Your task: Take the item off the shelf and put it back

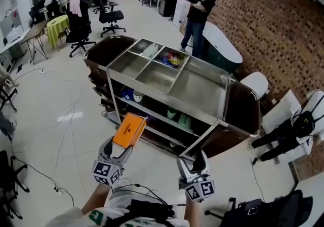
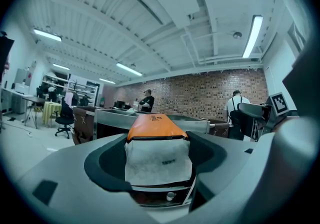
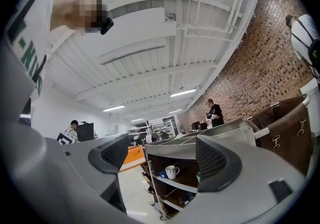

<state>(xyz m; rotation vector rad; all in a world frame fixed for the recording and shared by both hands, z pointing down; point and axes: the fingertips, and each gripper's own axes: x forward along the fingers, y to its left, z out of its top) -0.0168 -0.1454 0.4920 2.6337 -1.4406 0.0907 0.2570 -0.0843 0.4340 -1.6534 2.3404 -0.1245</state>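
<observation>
An orange box (image 1: 130,128) with a white end (image 2: 157,163) is clamped in my left gripper (image 1: 123,146), which is shut on it and holds it in the air just in front of the metal shelf cart (image 1: 202,100). In the left gripper view the box (image 2: 155,127) fills the space between the jaws and points at the cart's top tray. My right gripper (image 1: 194,159) hovers near the cart's front right corner, open, with nothing between its fingers (image 3: 216,164). Through its gap I see the cart's shelves, a white mug (image 3: 171,171) and the orange box (image 3: 134,154).
The cart's top tray holds small items in a far compartment (image 1: 171,59); brown bags hang at both ends (image 1: 244,110). A person (image 1: 200,10) stands beyond the cart. Office chairs (image 1: 109,15) stand at the back left, cables (image 1: 30,170) lie on the floor, and a black bag (image 1: 268,211) sits at the bottom right.
</observation>
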